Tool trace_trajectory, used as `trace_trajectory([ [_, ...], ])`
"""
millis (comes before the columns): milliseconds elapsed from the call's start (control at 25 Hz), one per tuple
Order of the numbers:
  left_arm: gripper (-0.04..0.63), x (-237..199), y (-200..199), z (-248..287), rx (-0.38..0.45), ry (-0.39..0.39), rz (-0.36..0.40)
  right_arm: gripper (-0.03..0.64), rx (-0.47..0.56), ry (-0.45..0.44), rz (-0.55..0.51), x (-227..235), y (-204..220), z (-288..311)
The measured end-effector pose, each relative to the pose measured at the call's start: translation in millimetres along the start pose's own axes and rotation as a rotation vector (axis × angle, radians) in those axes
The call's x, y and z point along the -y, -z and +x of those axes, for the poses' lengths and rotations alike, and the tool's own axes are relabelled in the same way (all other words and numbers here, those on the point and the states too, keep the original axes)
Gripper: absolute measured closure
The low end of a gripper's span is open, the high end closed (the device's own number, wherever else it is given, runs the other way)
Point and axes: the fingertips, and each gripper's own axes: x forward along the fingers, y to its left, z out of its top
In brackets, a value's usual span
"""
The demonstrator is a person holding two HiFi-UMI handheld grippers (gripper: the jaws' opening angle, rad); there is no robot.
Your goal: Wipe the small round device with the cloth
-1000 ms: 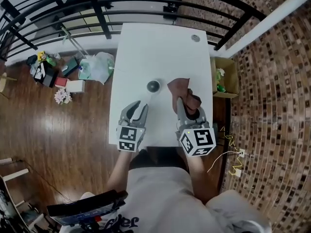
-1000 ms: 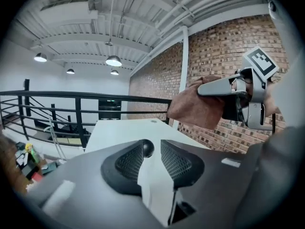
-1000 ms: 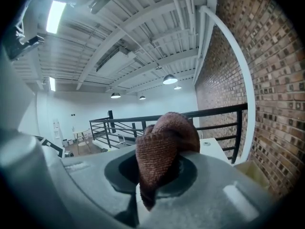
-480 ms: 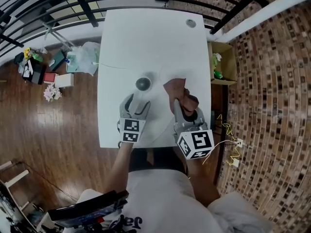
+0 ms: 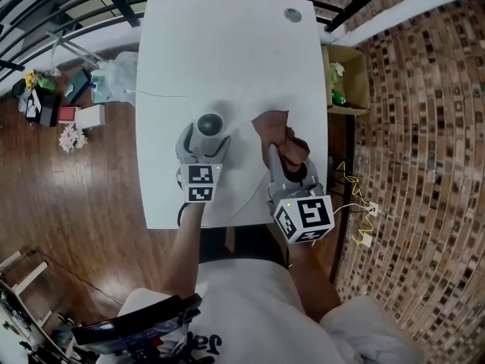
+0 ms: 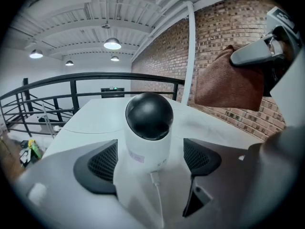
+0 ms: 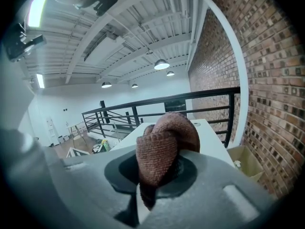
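You get no text here that you can read. The label [image 6: 135,157] on the small round device [image 6: 147,128] is a pinkish blur. The print on your shirt [image 5: 250,302] is cut off at the picture's edge. The green sign [image 6: 113,88] beyond the railing is too small. The left marker cube [image 5: 200,183] and the right marker cube [image 5: 305,217] bear only black-and-white squares.

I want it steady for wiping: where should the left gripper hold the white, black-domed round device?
Its white cylindrical lower body, from the cable side: it stands upright between the left gripper's jaws, which have just been opening; the dome may slip.
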Motion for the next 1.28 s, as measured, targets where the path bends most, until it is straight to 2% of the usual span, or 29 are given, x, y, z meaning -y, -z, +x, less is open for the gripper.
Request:
trace_trajectory([
  [160,0.133,-1.6,-5.9,14.8,0.009,0.004,0.011,0.591,0.001,0.008,0.010,4.9,-0.2,3.3],
  [360,0.138,-5.0,-8.7,26.7,0.012,-0.036,-0.009,0.591,0.007,0.018,0.017,15.0,-0.2,-1.5],
  [480,0.197,-9.1,-11.0,29.7,0.016,-0.061,-0.024,0.591,0.010,0.025,0.017,19.0,-2.5,-3.3],
  [560,0.199,-9.3,-10.4,30.8,0.011,-0.057,-0.024,0.591,0.013,0.028,0.016,20.4,-3.5,-3.6],
  [720,0.204,-5.9,-8.2,31.5,-0.029,-0.013,-0.005,0.591,0.024,0.023,0.014,18.0,-7.6,-4.6],
  [880,0.206,1.8,-9.8,22.3,-0.071,0.070,-0.072,0.591,0.039,-0.004,0.007,7.7,-16.1,-7.1],
  [1000,0.206,12.7,-13.2,3.0,-0.111,0.149,-0.074,0.591,0.041,-0.038,0.006,-2.8,-21.5,-8.2],
  [1080,0.206,19.1,-17.5,-14.6,-0.133,0.196,-0.051,0.591,0.042,-0.090,0.004,-13.5,-26.5,-9.9],
  [1160,0.206,26.5,-25.0,-36.9,-0.161,0.247,-0.020,0.591,0.079,-0.192,0.002,-31.1,-40.7,-15.0],
  [1280,0.206,30.7,-44.0,-69.6,-0.153,0.291,0.045,0.591,0.153,-0.460,0.011,-74.0,-74.9,-32.0],
])
